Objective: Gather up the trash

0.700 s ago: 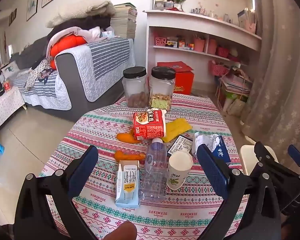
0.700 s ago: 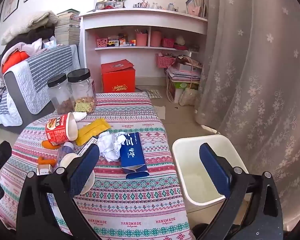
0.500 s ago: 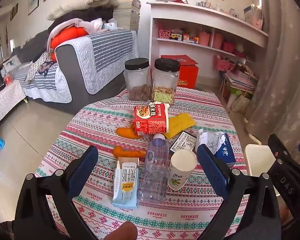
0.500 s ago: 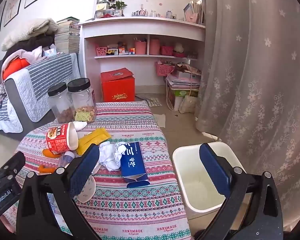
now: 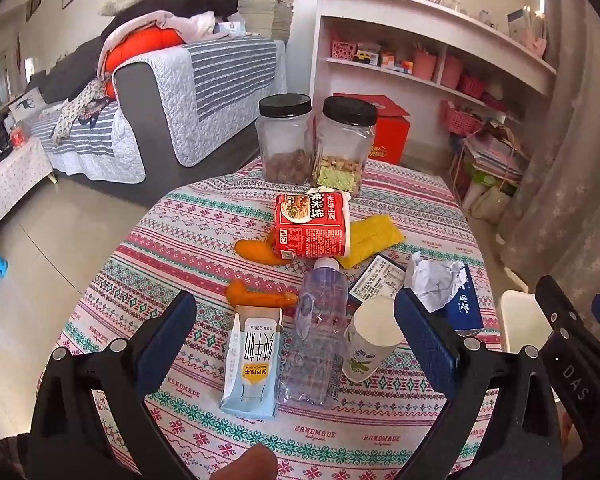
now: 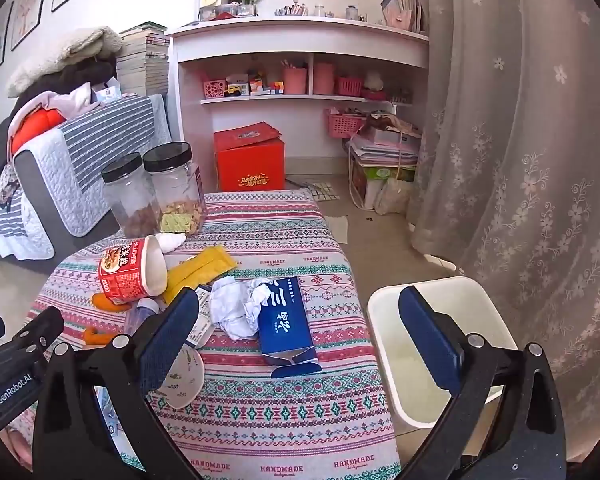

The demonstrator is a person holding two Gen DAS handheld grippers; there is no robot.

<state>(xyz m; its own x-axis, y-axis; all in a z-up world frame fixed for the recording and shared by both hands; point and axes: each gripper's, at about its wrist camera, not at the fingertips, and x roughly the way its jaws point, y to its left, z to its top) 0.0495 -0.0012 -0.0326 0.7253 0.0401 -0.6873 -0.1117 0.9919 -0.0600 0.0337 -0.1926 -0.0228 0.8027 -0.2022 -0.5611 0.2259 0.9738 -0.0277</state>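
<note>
From the left wrist, the left gripper (image 5: pixel 294 320) hangs over the near edge of the desk (image 5: pixel 180 240) with its jaws spread as wide as they go and nothing between them, pointed down at the rubbish, probably lining up a first pick. The milk carton (image 5: pixel 254 360), plastic bottle (image 5: pixel 318 332) and paper cup (image 5: pixel 370 340) lie side by side straight ahead. Beyond them the red noodle cup (image 5: pixel 310 226) lies tipped over, partly covering an orange peel (image 5: pixel 260 252). A brownish rounded shape at the bottom edge may be a fingertip.

From the right wrist, the right gripper (image 6: pixel 298 324) is equally wide and empty, held between the desk and the white bin (image 6: pixel 428 320) on the floor beside it. A crumpled tissue (image 6: pixel 240 308) touches the blue box (image 6: pixel 286 324). The left jaw hides most of the cup and bottle.
</note>
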